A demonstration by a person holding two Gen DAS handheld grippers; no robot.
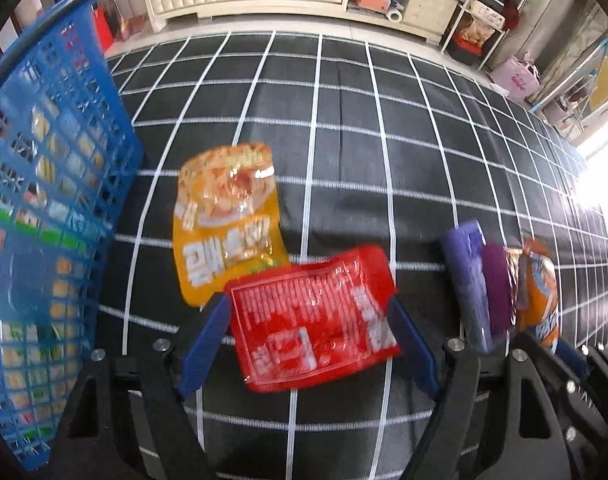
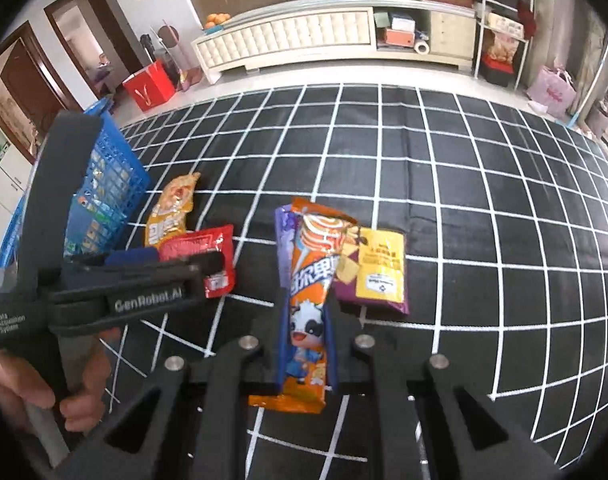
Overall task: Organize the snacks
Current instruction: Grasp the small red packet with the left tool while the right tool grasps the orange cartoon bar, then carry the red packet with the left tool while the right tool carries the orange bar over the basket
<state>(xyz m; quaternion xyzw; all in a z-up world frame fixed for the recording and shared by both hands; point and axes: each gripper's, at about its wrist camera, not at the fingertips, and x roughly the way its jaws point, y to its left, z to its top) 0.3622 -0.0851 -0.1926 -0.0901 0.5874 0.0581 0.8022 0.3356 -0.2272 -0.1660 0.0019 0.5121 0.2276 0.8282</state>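
Observation:
My left gripper (image 1: 310,344) has its blue fingers on both sides of a red snack pack (image 1: 316,316); the jaws look closed on it. It also shows in the right wrist view (image 2: 202,256). A yellow-orange snack bag (image 1: 224,220) lies behind it on the checked cloth. My right gripper (image 2: 307,340) is shut on an orange cone-shaped snack pack (image 2: 310,280) with a cartoon cow. A purple and yellow snack bag (image 2: 378,272) lies just right of it. A blue basket (image 1: 44,200) with several snacks stands at the left.
The black cloth (image 2: 464,200) with white grid lines covers the surface. A white cabinet (image 2: 304,36) stands on the floor beyond it, with a red bag (image 2: 150,88) at the left and shelves at the right. A hand (image 2: 36,384) holds the left gripper.

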